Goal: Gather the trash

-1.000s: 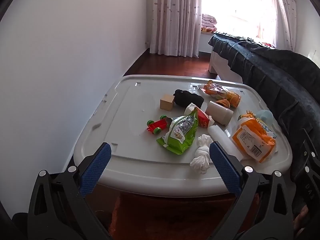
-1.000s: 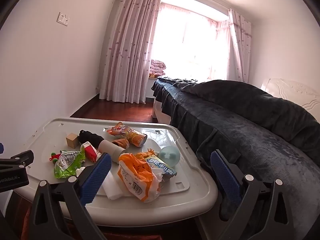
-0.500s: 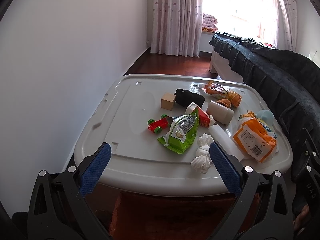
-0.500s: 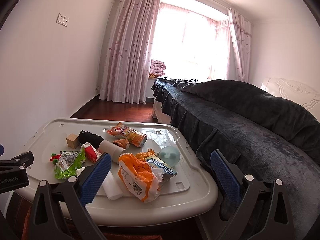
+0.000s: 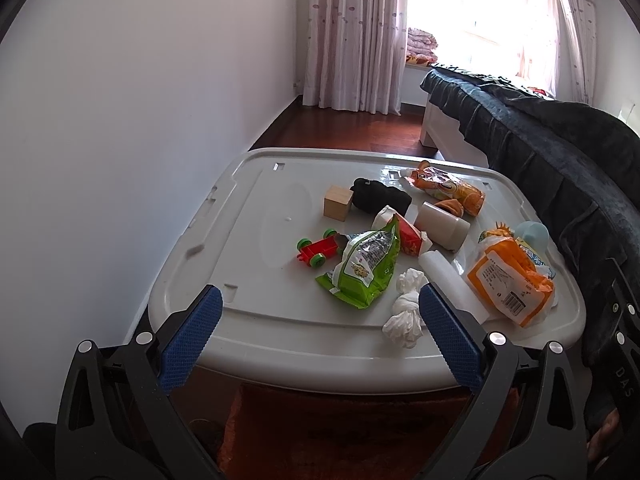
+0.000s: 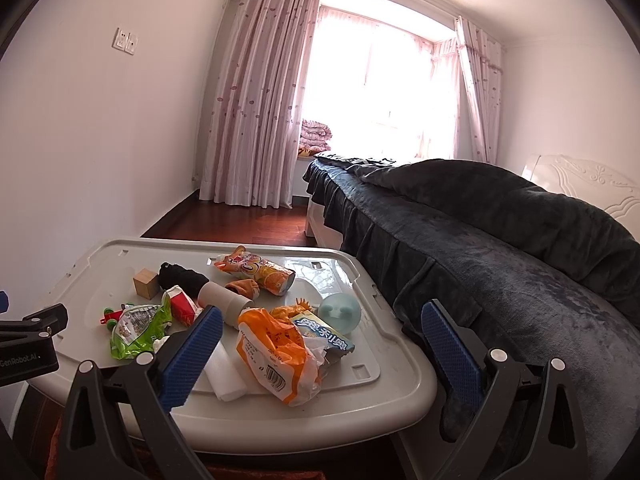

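Note:
A grey plastic bin lid [image 5: 256,216] serves as a table and carries the litter. A green snack bag [image 5: 362,266], a crumpled white tissue [image 5: 406,306], an orange wrapper [image 5: 510,280], an orange snack tube [image 5: 448,188] and a red carton [image 5: 408,232] lie on it. The orange wrapper [image 6: 276,354] and green bag [image 6: 138,326] also show in the right wrist view. My left gripper [image 5: 318,338] is open and empty at the lid's near edge. My right gripper [image 6: 320,350] is open and empty, over the lid's near right corner.
A wooden cube [image 5: 338,203], a red toy car [image 5: 318,250], a black cloth [image 5: 380,196], a white cylinder [image 5: 440,226] and a pale blue ball [image 6: 340,314] also sit on the lid. A bed with a dark blanket [image 6: 500,240] runs along the right. A white wall [image 5: 120,120] is on the left.
Both grippers have barely moved; the left view has shifted very slightly. Nothing on the lid has moved.

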Motion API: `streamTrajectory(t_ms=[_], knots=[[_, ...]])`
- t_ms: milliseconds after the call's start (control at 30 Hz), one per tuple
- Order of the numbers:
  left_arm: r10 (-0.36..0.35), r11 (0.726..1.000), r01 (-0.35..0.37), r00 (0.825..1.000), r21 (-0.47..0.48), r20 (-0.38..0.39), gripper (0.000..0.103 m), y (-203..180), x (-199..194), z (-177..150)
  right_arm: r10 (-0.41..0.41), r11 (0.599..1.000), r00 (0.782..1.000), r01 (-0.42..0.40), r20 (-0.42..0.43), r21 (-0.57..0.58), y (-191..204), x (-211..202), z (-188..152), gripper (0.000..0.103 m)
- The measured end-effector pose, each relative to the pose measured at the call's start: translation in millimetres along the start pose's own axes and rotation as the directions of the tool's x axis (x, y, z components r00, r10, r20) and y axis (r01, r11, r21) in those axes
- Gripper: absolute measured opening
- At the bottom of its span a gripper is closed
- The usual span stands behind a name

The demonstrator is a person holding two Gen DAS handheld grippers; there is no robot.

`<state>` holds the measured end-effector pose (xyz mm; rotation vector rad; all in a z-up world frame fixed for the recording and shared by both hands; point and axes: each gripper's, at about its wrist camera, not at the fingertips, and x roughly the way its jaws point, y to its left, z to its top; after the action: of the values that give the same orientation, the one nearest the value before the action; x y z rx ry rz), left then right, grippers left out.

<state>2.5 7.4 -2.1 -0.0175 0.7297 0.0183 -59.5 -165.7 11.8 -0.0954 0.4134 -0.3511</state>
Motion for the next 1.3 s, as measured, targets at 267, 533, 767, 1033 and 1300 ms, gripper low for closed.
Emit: streamTrajectory(t_ms=[267, 533, 767, 1033, 1300], knots=[[0.0, 1.0, 0.0, 1.0, -0.001, -0.001, 0.096, 0.2, 1.3, 0.9, 0.001, 1.0, 1.0, -0.001, -0.001, 0.002, 0.3, -0.2, 2.5, 0.098], [-0.001, 1.0, 0.001, 1.0, -0.001, 0.0, 0.096, 0.4, 1.2, 0.5, 0.003, 1.0, 1.0, -0.003, 0.001, 0.003, 0.1, -0.3, 2.4, 0.098], [-0.003, 1.0, 0.003, 1.0, -0.004, -0.002, 0.096, 0.8, 1.7, 1.4, 0.003, 1.0, 1.0, -0.003, 0.002, 0.003, -0.3, -0.4, 2.2, 0.098], [-0.004, 1.0, 0.004, 1.0, -0.004, -0.002, 0.096, -0.1, 1.2, 1.8, 0.004, 1.0, 1.0, -0.004, 0.004, 0.003, -0.1, -0.8, 3.4, 0.098], [-0.004, 1.0, 0.004, 1.0, -0.002, -0.007, 0.096, -3.0, 2.6, 0.5, 0.0, 1.0, 1.0, 0.0, 0.016, 0.009, -0.2, -3.3, 7.5, 0.098]])
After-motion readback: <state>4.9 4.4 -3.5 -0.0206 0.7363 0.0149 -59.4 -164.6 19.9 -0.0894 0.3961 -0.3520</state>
